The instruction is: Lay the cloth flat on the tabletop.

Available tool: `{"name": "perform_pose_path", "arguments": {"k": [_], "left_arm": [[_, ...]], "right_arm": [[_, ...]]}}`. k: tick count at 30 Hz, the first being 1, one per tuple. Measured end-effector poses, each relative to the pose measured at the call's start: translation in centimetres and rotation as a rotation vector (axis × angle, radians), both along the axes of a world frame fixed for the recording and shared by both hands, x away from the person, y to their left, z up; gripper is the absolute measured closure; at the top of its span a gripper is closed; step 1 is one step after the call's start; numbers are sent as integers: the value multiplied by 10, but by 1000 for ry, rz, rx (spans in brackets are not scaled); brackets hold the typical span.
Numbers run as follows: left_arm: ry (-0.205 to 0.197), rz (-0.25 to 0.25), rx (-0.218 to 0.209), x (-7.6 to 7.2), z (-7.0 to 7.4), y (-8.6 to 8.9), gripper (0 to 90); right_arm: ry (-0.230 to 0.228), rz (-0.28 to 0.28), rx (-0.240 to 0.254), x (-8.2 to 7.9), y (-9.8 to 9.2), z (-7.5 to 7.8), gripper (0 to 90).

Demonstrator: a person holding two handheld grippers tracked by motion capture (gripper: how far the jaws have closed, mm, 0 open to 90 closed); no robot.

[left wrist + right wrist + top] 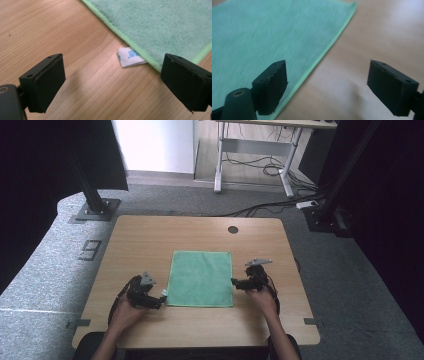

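- Wooden tabletop carries a green cloth lying flat at its middle.
- Left tongs gape empty at the near-left corner, beside the white label.
- Right tongs, wide and empty, straddle the right hem; next, likely, each must pinch a corner.

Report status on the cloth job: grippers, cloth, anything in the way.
Left gripper open by the cloth's near corner. Right gripper open at its opposite edge. Cloth flat, unheld. Label pokes out; nothing blocking.

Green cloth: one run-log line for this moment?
green cloth: flat on table | left gripper: open, at near-left corner by white tag | right gripper: open, at right edge
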State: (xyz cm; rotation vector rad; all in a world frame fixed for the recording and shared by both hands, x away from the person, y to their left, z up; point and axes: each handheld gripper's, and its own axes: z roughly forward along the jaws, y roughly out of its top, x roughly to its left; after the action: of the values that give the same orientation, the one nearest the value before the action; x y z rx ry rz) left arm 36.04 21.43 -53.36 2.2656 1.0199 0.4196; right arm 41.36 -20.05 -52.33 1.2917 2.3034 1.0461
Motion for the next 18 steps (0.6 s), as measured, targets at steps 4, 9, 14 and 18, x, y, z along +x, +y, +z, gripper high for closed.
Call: {"name": "perform_pose_path", "arguments": {"k": [4, 9, 14, 18], "left_arm": [[10, -7, 0, -1, -1, 4, 50], [27, -13, 24, -2, -8, 8, 23], [41, -13, -17, -1, -12, 9, 2], [24, -17, -35, -1, -14, 11, 0]], "right_arm": [[11, 12, -22, -18, -1, -5, 137], [10, 16, -4, -44, -6, -11, 74], [10, 26, -48, -53, -10, -25, 24], [-27, 44, -59, -56, -11, -32, 0]]}}
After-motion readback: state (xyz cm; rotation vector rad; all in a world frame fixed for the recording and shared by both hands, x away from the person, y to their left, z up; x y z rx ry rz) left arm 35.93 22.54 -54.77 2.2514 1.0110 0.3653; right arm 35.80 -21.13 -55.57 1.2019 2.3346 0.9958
